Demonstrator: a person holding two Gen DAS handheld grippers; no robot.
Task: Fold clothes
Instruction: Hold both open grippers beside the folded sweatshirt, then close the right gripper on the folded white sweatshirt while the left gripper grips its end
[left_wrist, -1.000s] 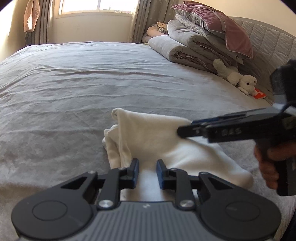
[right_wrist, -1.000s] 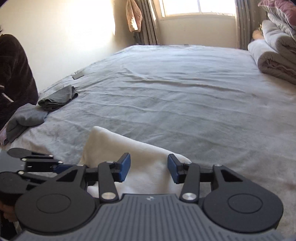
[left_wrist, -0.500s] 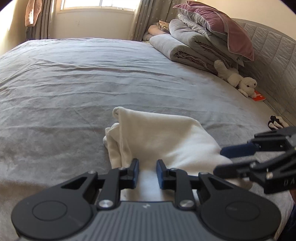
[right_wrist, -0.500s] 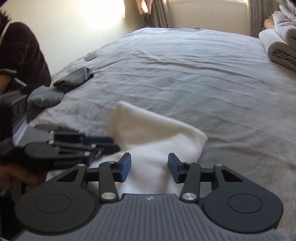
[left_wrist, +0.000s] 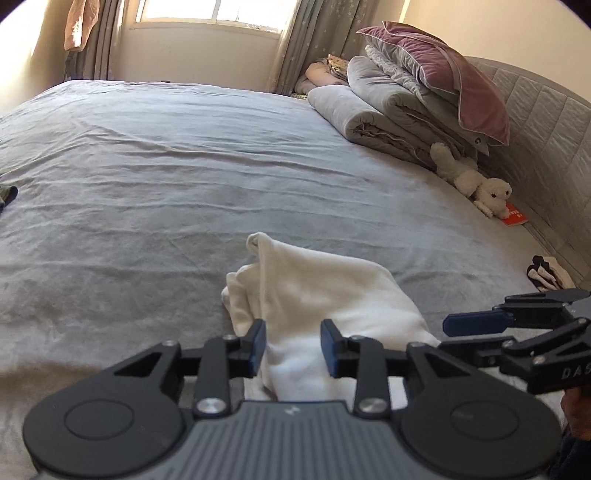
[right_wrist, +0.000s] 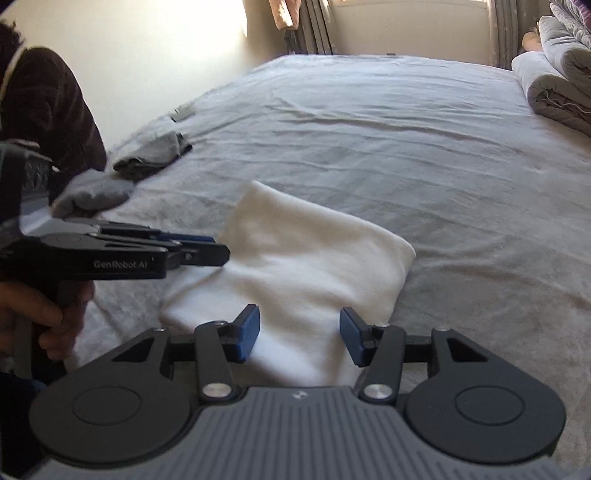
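A folded white garment (left_wrist: 325, 295) is laid on the grey bed (left_wrist: 147, 177). Over its near edge the left gripper (left_wrist: 293, 347) is held, fingers opening, seemingly gripping nothing. The right gripper (right_wrist: 299, 334) is likewise spread above it and opening.

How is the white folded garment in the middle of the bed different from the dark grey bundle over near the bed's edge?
The white garment is pale cream, while the dark grey bundle is charcoal. The white garment is laid out in a broad, mostly flat fold; the grey bundle is a small crumpled heap. The white garment lies just ahead of both hand-held grippers, while the grey bundle sits farther off by the bed's edge. Both are soft cloth resting on the grey bedcover.
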